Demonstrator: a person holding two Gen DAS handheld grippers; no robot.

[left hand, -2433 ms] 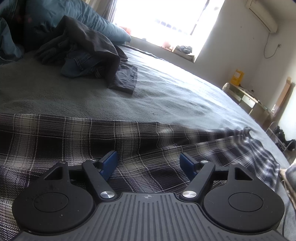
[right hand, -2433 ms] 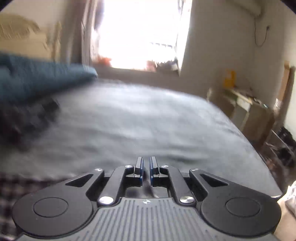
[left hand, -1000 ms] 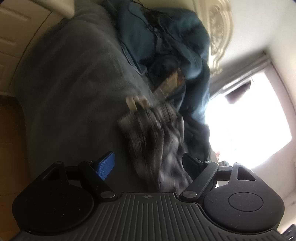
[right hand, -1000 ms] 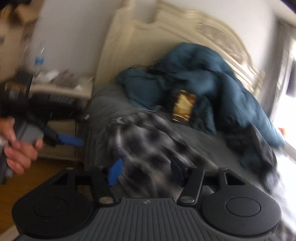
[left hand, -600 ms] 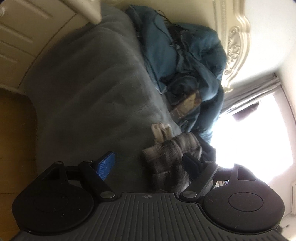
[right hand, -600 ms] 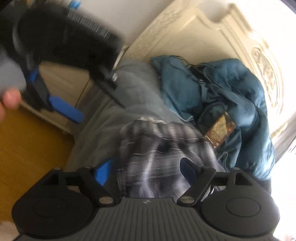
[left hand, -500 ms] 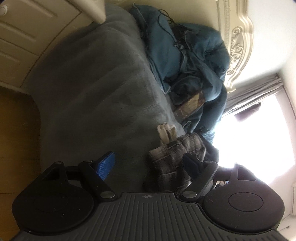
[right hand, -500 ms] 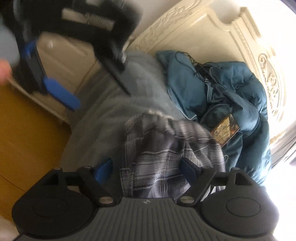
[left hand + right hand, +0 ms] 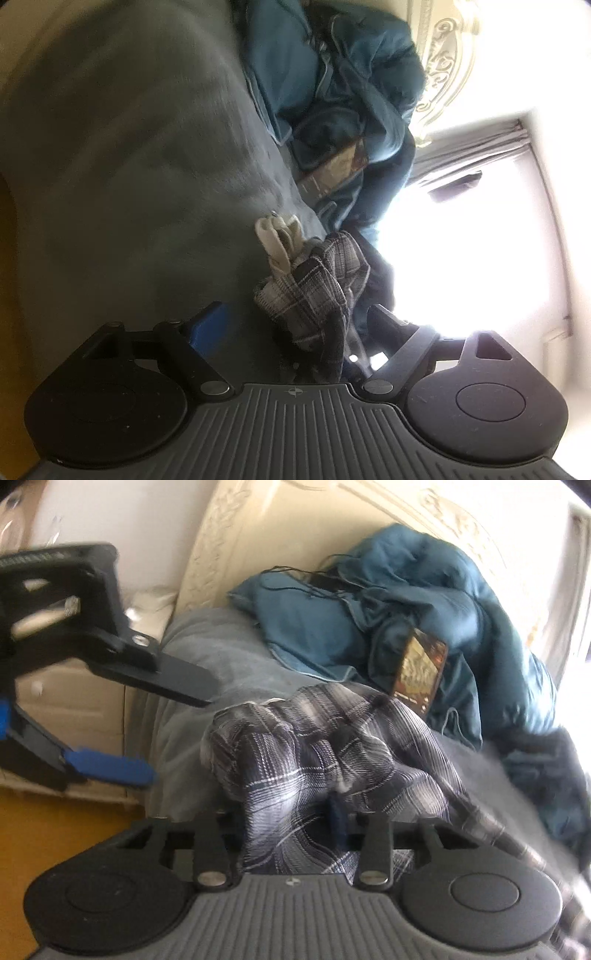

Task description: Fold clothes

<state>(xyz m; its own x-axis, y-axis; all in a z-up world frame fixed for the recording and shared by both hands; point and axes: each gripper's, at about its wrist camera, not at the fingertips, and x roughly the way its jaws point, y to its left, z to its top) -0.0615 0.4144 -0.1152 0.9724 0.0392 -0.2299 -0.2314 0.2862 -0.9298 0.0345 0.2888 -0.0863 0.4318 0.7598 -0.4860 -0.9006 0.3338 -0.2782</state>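
A black-and-white plaid garment [image 9: 314, 760] is bunched up over the grey bed [image 9: 207, 646]. My right gripper [image 9: 290, 819] is closing on it. Cloth is wadded between the drawn-in jaws, and one blue pad [image 9: 338, 819] presses into it. In the left wrist view, which is rolled sideways, the same plaid garment [image 9: 314, 291] hangs between the wide fingers of my left gripper [image 9: 295, 321]. Those jaws are opening, and the blue pad [image 9: 208, 325] stands apart from the cloth. In the right wrist view the left gripper [image 9: 179, 736] shows at the left, open. A cream cloth piece [image 9: 277, 243] sits by the plaid.
A crumpled teal duvet [image 9: 406, 602] with a picture-covered book [image 9: 421, 668] lies against the cream headboard [image 9: 295, 528]. Dark clothes [image 9: 546, 775] are heaped at the right. A cream cabinet [image 9: 74, 701] and wooden floor [image 9: 55, 830] are at the left. A bright window [image 9: 480, 240] glares.
The right jaws have drawn in onto the plaid garment. The left gripper has come lower and nearer in the right wrist view. In the left wrist view the plaid now hangs closer, between the fingers.
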